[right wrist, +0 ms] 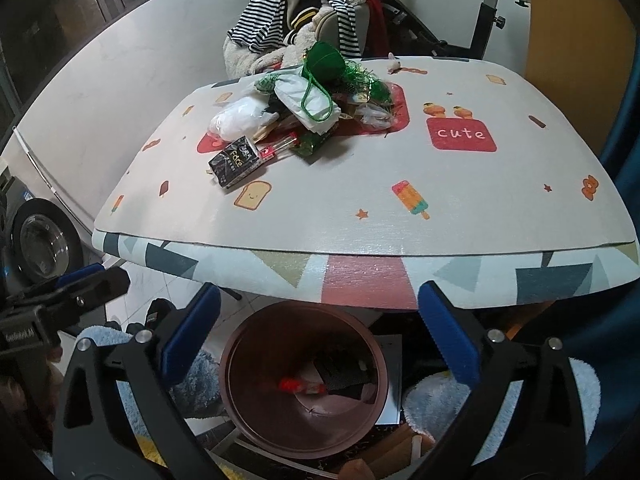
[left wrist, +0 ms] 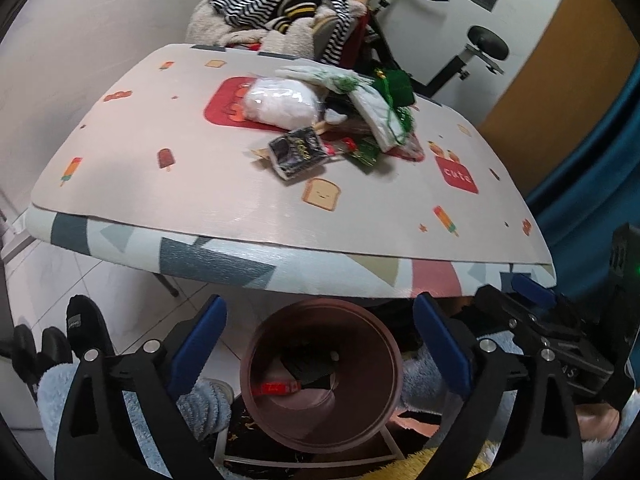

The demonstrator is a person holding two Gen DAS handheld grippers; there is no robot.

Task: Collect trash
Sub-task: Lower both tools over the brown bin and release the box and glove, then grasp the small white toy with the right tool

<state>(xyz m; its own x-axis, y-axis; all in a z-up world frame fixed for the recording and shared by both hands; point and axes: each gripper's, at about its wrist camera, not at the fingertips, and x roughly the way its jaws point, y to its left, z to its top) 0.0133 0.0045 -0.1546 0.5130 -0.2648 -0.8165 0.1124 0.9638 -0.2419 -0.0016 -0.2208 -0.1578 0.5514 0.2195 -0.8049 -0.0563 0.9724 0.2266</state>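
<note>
A brown round bin [left wrist: 320, 376] stands on the floor below the table's near edge, with a red wrapper [left wrist: 278, 388] and a black wrapper inside; it also shows in the right wrist view [right wrist: 302, 380]. A pile of trash lies on the table [left wrist: 180, 208]: a black packet [left wrist: 296, 152] [right wrist: 236, 160], a white plastic bag [left wrist: 282, 102] [right wrist: 236, 118], white and green wrappers [left wrist: 376, 112] [right wrist: 316, 100]. My left gripper [left wrist: 320, 344] is open and empty above the bin. My right gripper [right wrist: 320, 340] is open and empty above the bin.
A chair piled with striped clothes [left wrist: 280, 4] [right wrist: 292, 12] stands behind the table. An exercise bike [left wrist: 460, 56] [right wrist: 480, 12] is at the back right. Black slippers [left wrist: 80, 328] lie on the floor at left. A blue curtain [left wrist: 592, 152] hangs at right.
</note>
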